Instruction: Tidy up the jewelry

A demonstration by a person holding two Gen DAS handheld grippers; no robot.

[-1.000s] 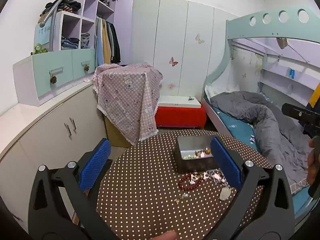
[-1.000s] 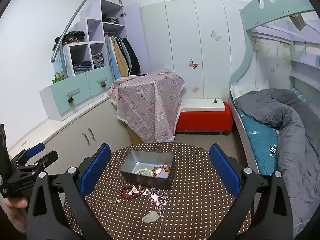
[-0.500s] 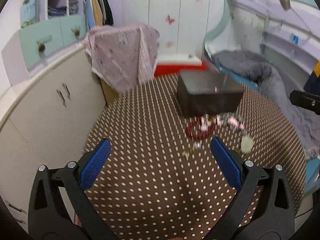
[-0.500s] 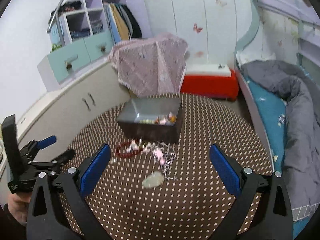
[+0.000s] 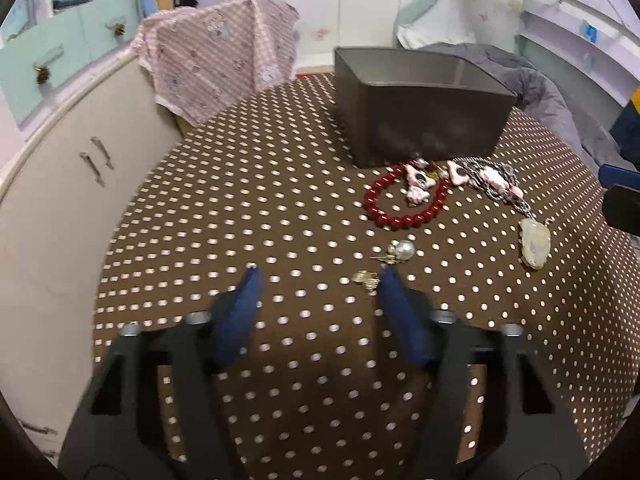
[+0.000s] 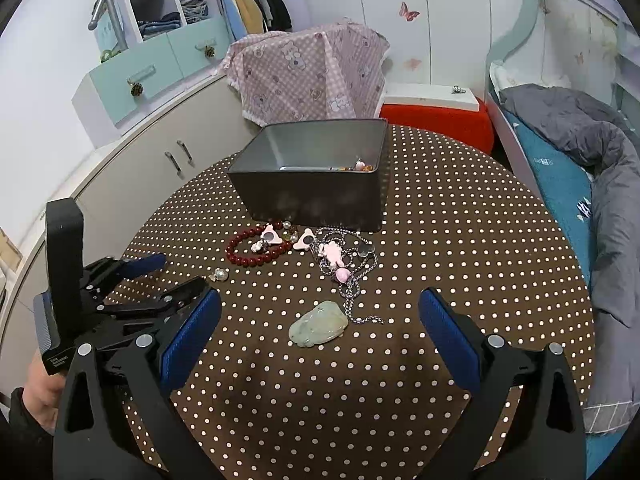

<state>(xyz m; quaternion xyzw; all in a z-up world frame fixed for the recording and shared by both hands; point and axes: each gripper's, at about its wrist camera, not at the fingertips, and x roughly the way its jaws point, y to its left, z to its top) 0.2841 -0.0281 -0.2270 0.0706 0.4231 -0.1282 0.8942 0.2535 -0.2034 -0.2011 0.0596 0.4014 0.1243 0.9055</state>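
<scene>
1 white label on left claw (image 6: 160,276), lettering perhaps too small.

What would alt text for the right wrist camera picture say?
Loose jewelry lies on a round brown polka-dot table: a red bead bracelet, a silver chain with pink charms and a pale green stone pendant, in front of a gray box. The right gripper hovers open above the pendant; the left gripper reaches in alongside.
</scene>
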